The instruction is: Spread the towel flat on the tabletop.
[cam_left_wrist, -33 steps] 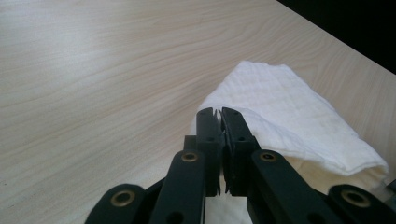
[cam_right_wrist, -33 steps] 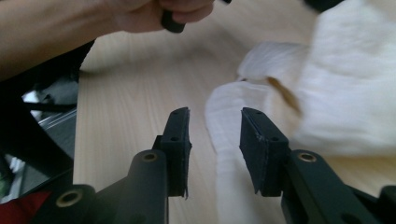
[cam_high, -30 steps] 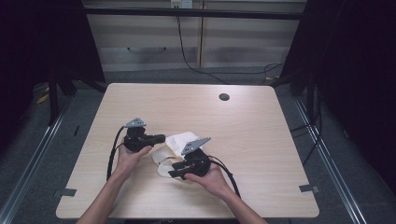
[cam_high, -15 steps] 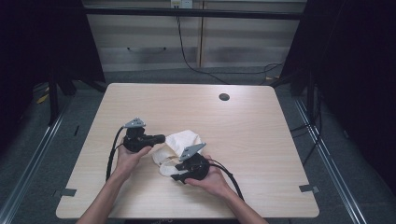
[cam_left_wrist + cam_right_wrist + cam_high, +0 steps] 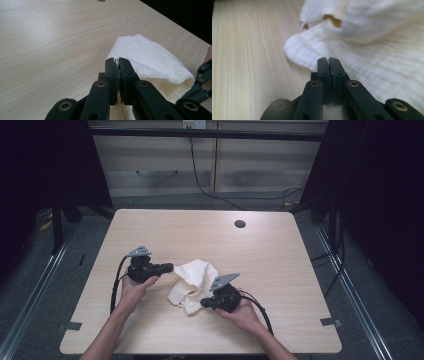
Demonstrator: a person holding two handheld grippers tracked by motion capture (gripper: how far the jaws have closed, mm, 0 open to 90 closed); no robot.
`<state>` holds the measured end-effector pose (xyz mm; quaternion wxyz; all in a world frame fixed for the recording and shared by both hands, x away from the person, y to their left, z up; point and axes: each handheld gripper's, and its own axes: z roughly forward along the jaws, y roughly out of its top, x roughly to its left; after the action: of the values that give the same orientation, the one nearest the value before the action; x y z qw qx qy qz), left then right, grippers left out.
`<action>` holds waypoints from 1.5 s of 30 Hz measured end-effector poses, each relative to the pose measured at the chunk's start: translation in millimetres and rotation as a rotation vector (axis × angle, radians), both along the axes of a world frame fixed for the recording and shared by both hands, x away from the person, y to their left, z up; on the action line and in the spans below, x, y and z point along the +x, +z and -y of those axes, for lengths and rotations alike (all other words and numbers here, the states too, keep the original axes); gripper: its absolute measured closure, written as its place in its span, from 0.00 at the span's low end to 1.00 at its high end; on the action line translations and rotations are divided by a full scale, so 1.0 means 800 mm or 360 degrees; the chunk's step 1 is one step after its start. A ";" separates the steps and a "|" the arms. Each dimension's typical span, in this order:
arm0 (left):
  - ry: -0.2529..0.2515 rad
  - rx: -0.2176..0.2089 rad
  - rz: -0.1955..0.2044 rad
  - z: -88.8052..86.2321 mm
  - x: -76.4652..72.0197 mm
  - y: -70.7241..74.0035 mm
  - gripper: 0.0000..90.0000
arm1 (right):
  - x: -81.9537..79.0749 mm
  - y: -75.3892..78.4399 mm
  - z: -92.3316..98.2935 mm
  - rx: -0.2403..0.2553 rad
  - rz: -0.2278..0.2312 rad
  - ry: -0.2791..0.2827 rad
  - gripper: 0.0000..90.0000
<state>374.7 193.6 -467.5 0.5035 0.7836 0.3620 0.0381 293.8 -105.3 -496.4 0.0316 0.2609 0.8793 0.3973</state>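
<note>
A cream cloth (image 5: pixel 192 280) lies bunched on the table (image 5: pixel 280 265), stretched between the two grippers. The left gripper (image 5: pixel 169 267) is clenched on the cloth's far corner, apparently to anchor it while the other end is worked. The right gripper (image 5: pixel 204 303) has just been closing, and its jaws now meet on the near edge, though whether fabric is truly pinched there is hard to tell. The left gripper view shows the folded layer (image 5: pixel 150 60) just beyond its fingertips. The right gripper view reveals hollow folds (image 5: pixel 332 21) well past its fingertips, unseen from above.
</note>
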 end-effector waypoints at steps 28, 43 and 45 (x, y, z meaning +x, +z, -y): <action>-0.0018 0.0056 -0.0004 0.002 -0.003 -0.007 0.96 | -0.035 0.012 0.111 0.0047 0.0031 -0.0169 0.76; -0.0012 0.0048 -0.0013 0.002 -0.001 -0.009 0.96 | -0.066 -0.005 0.080 -0.0065 0.0091 0.0031 0.67; -0.0009 0.0039 -0.0017 0.001 -0.001 -0.009 0.96 | -0.068 -0.006 0.077 -0.0076 0.0127 0.0021 0.71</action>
<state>373.7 193.2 -475.0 0.4921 0.7908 0.3620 0.0368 239.2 -167.2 -501.2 0.0702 0.2384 0.8882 0.3864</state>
